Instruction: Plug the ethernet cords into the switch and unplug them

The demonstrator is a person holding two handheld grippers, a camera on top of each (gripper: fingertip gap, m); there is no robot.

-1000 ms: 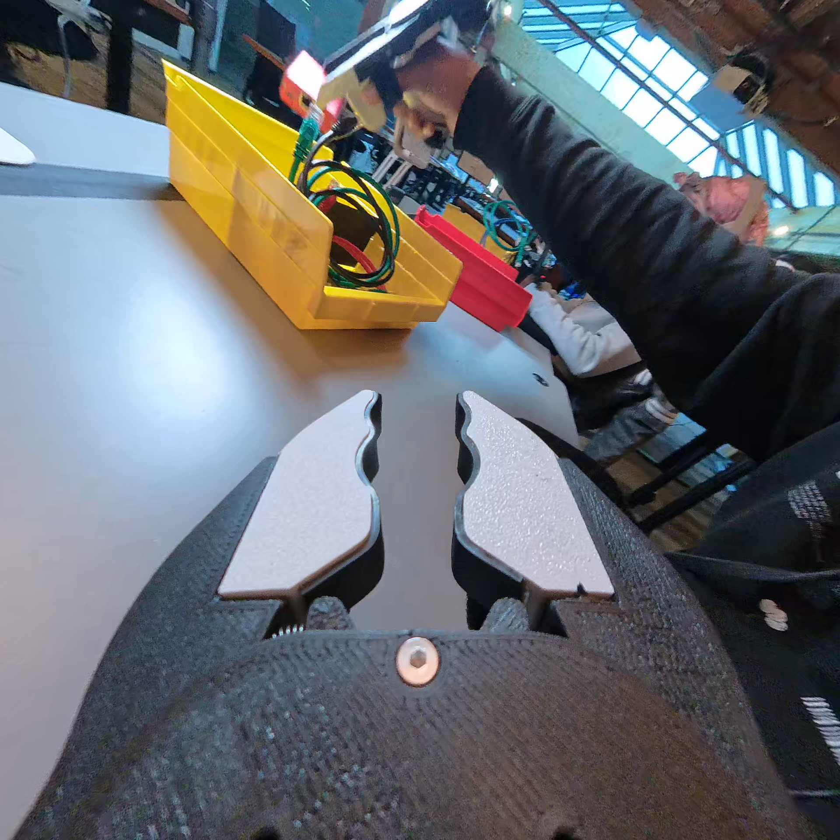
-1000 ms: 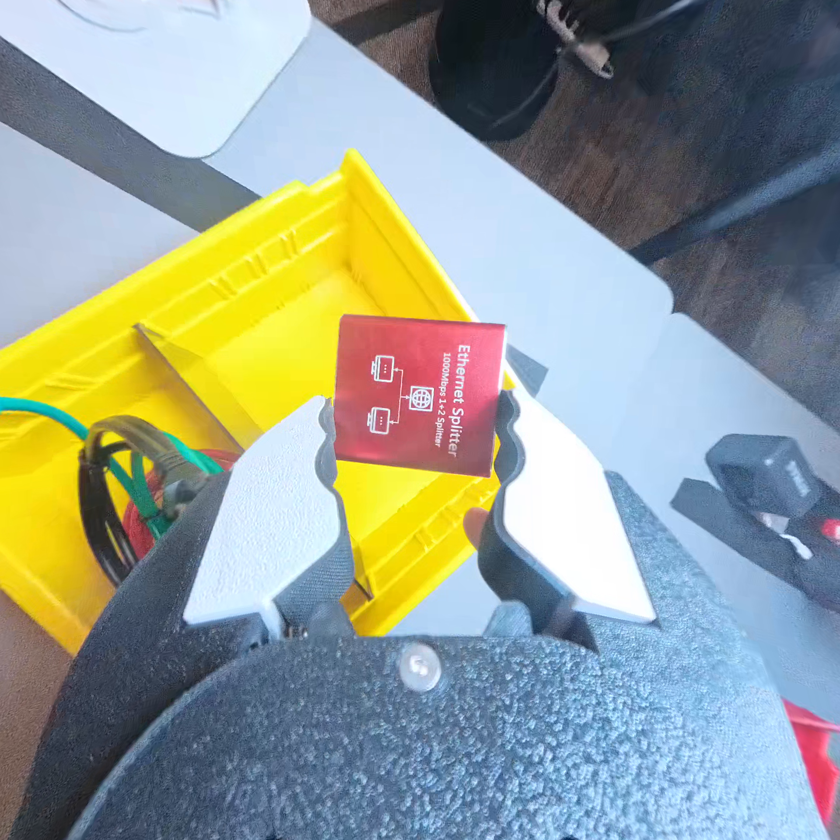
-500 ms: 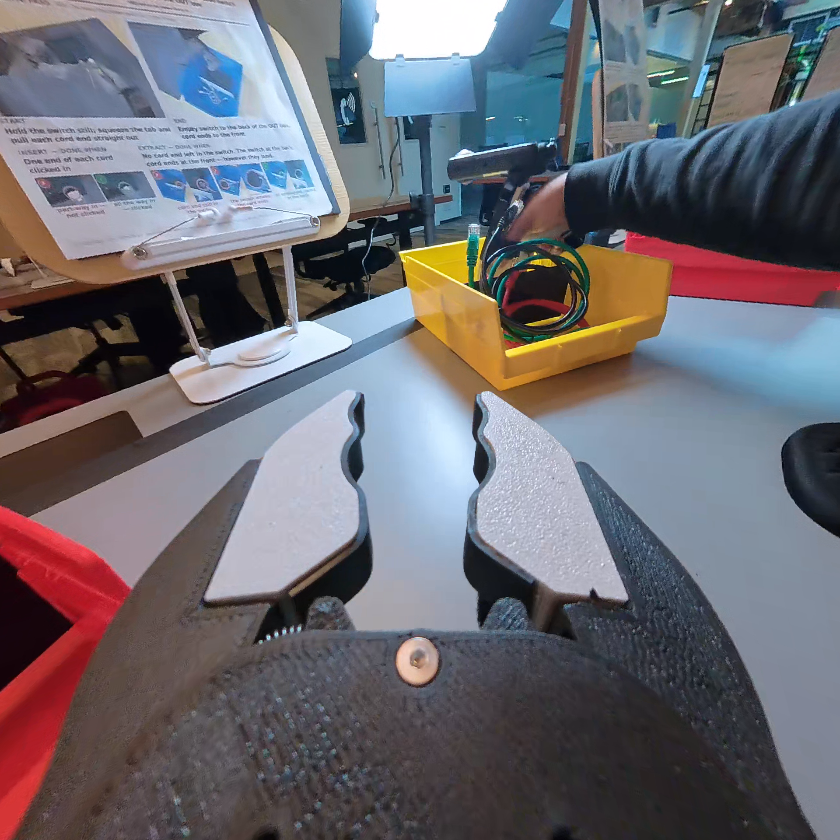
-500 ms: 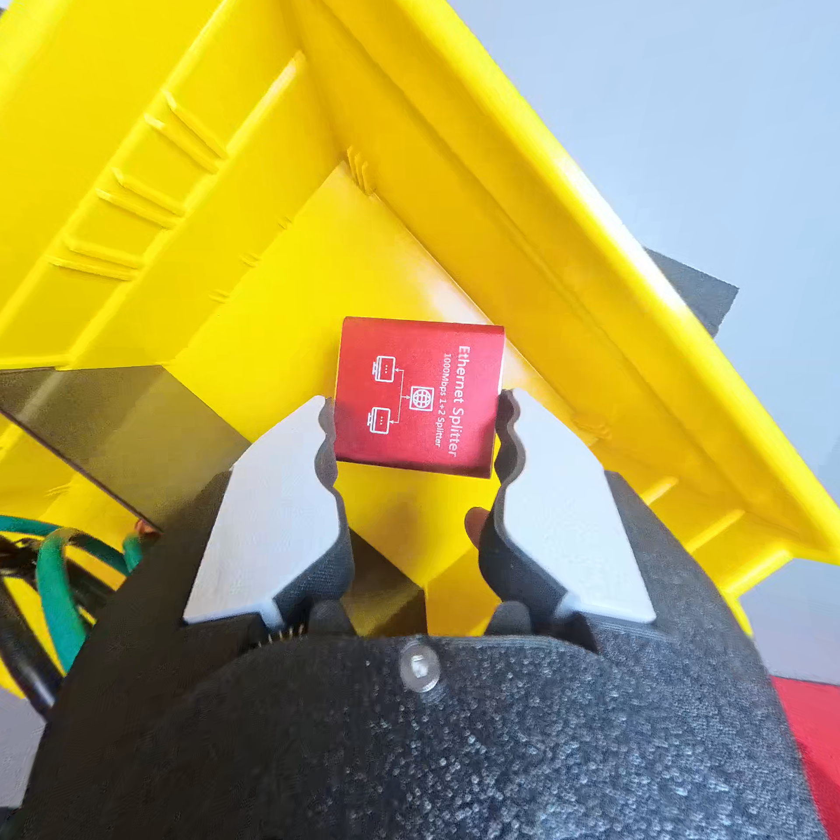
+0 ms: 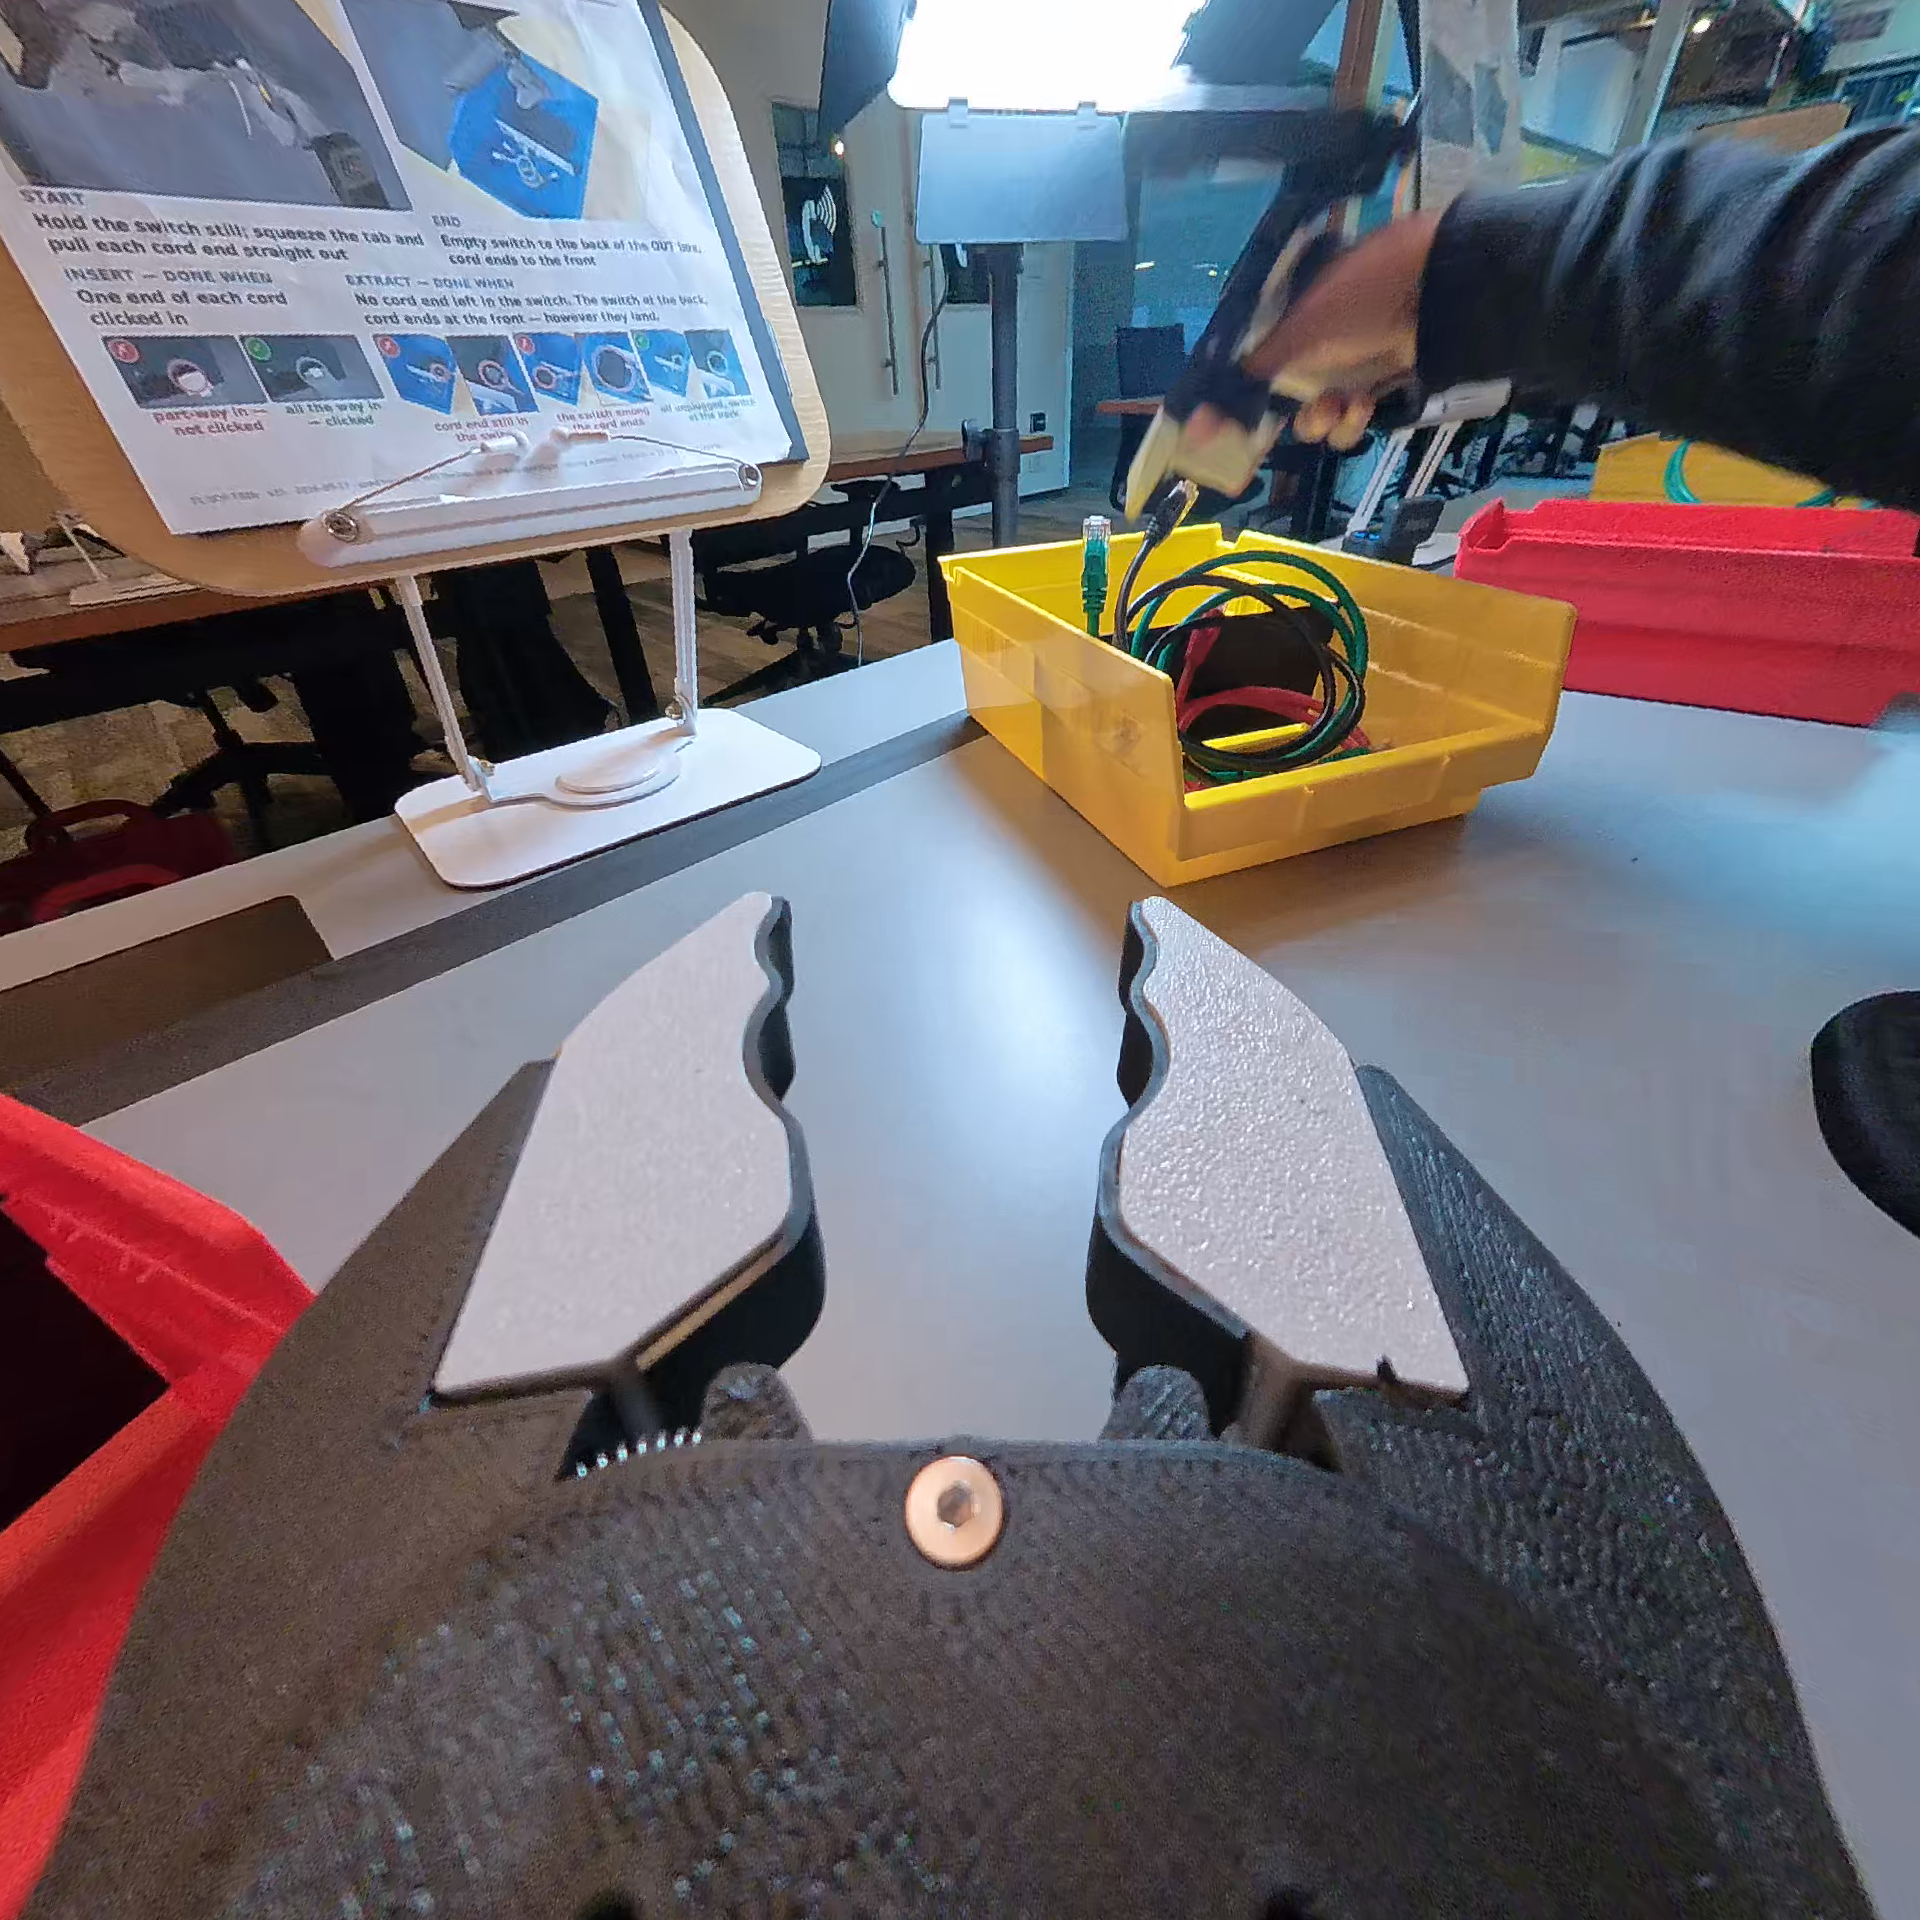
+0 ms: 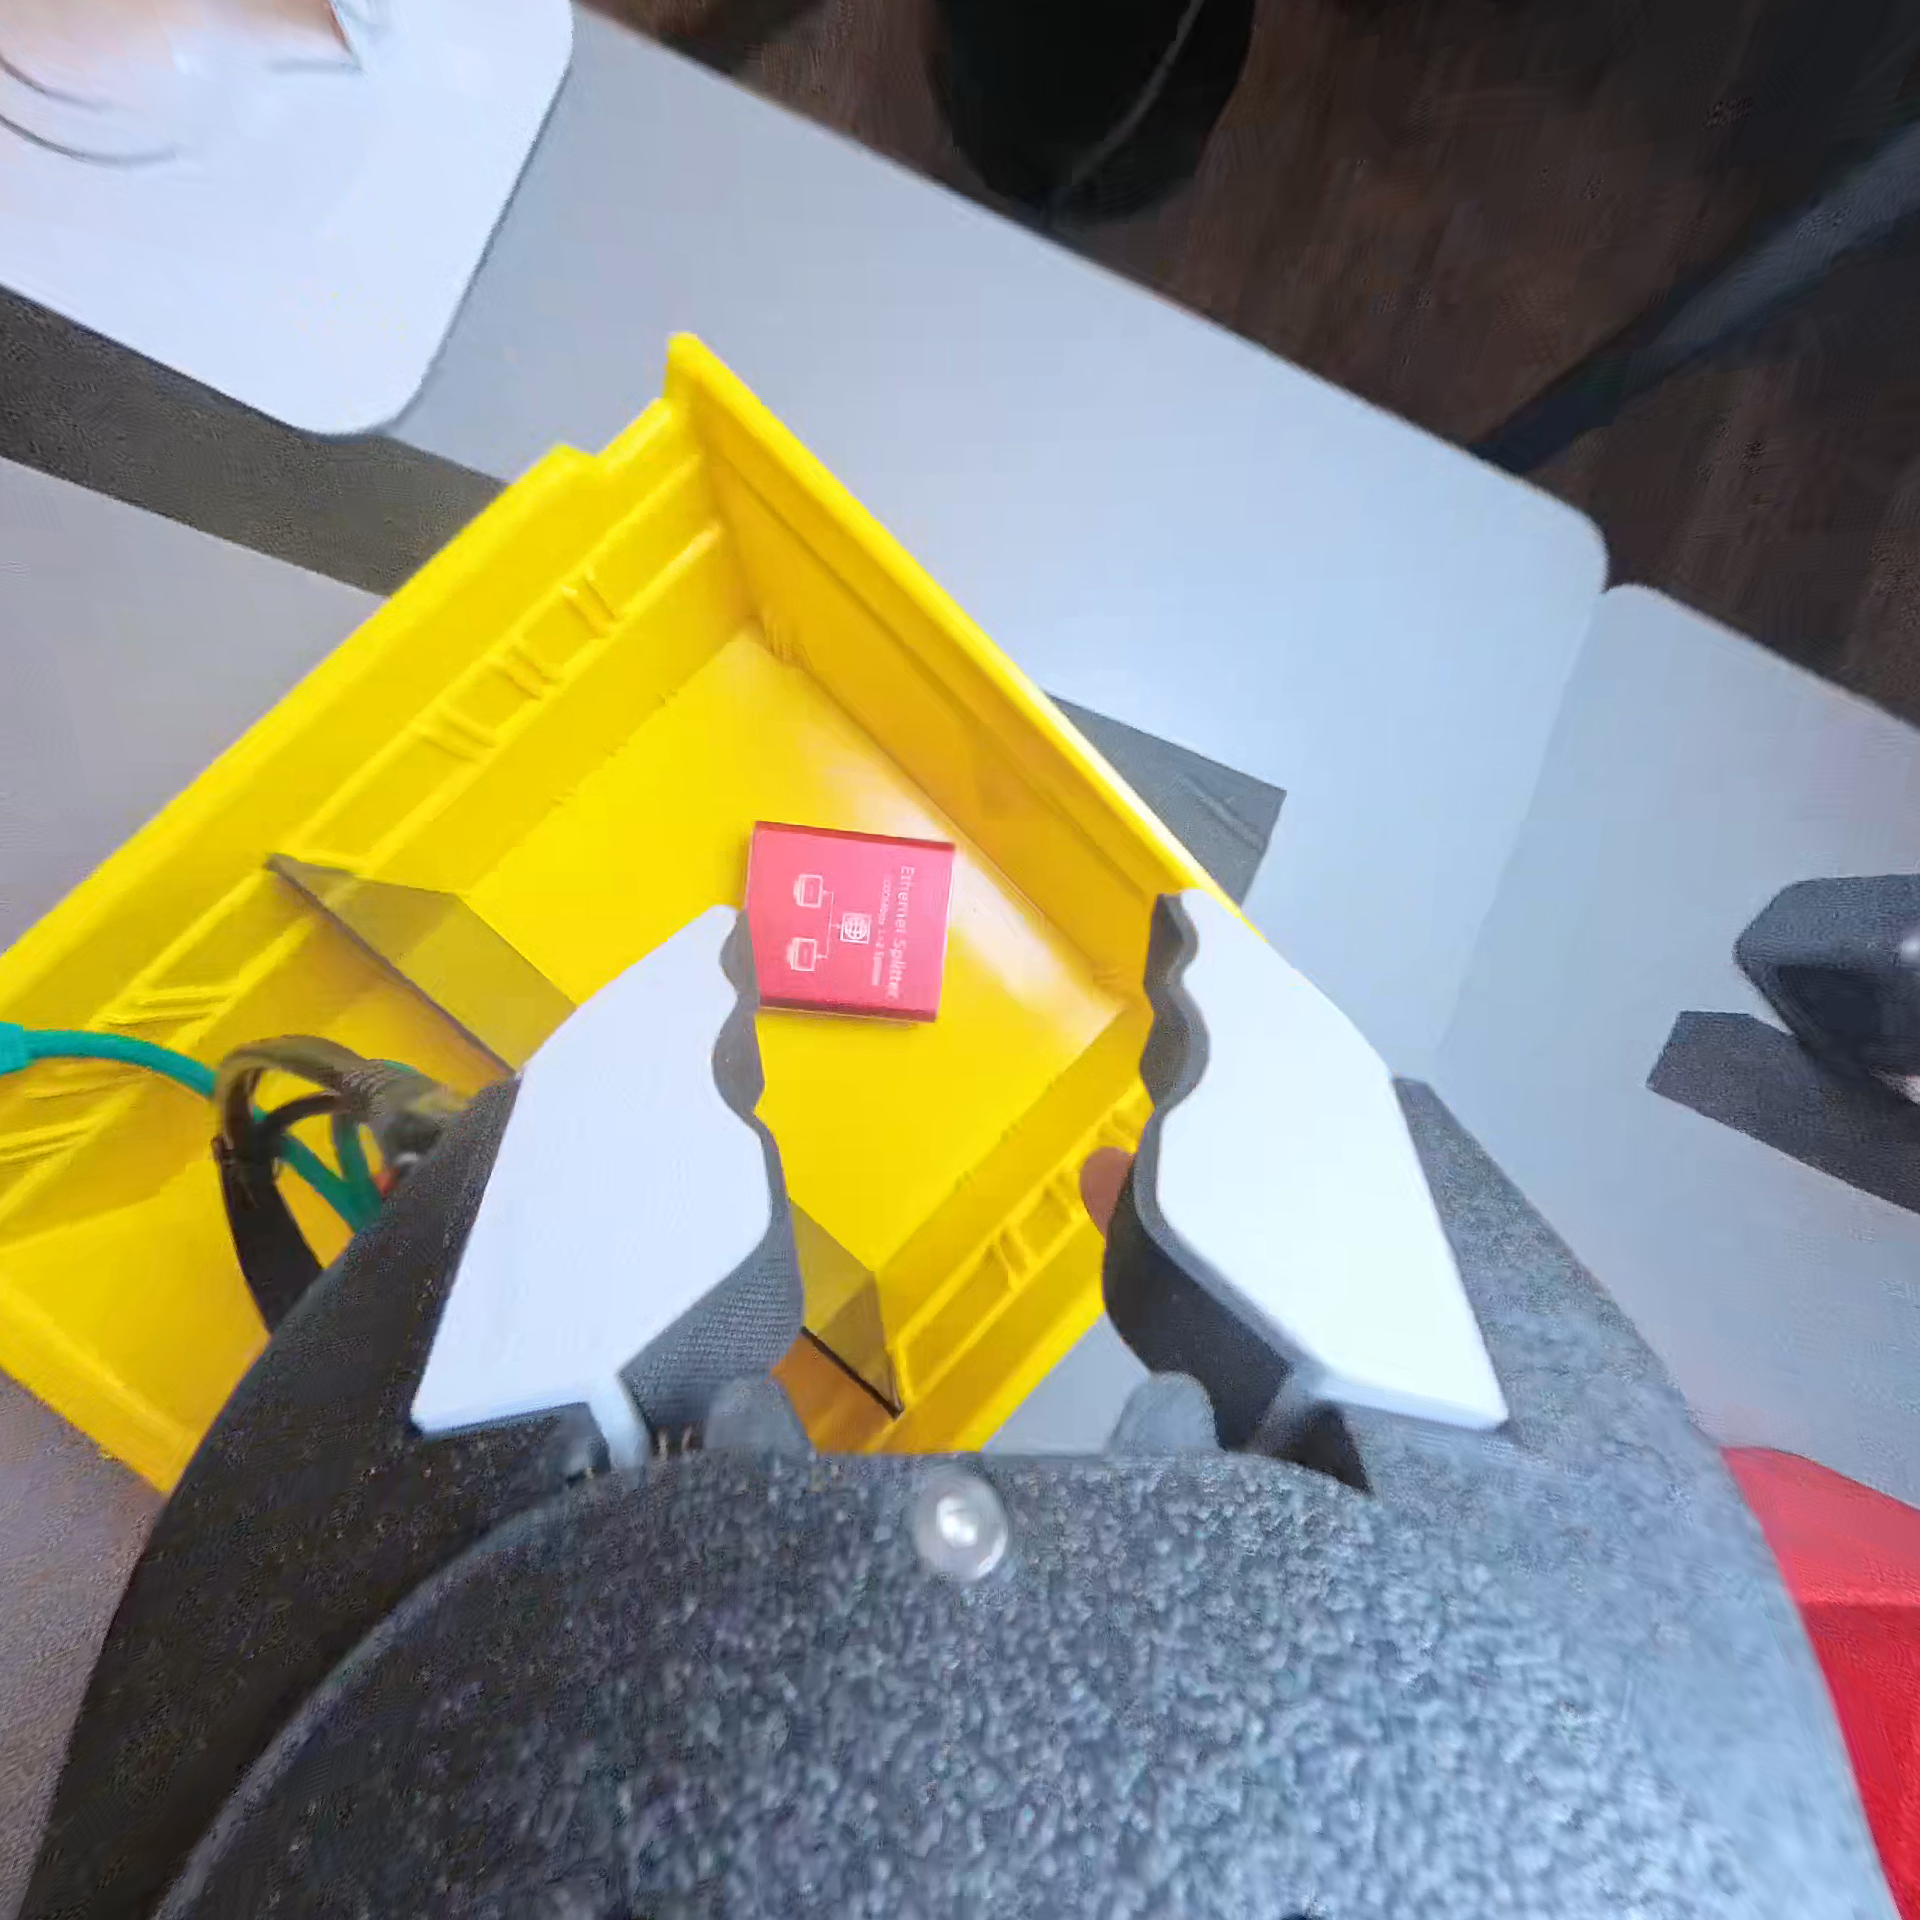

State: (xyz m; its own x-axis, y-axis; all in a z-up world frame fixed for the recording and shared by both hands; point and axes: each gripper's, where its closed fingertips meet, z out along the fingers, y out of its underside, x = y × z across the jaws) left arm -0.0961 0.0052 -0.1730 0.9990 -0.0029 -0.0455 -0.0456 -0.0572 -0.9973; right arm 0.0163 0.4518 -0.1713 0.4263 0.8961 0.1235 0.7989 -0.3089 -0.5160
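Left tongs [image 5: 954, 1023] spread wide, empty, low over grey worktop [image 5: 1558, 1039]. Right tongs [image 6: 940, 1023] gaping above yellow bin [image 6: 582, 665], gripping nothing; red switch [image 6: 847, 920] lies flat in back compartment, cords [image 6: 301, 1143] coiled in front compartment.

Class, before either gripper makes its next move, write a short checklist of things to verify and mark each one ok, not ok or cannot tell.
1. Right gripper open and empty: ok.
2. Red switch lying in the yellow bin's back compartment, past the divider: ok.
3. No cords in that back compartment: ok.
4. Cords coiled in the front compartment: ok.
5. Switch ports empty: cannot tell, only its top face shows.
6. Left gripper open, empty, above the grey table: ok.
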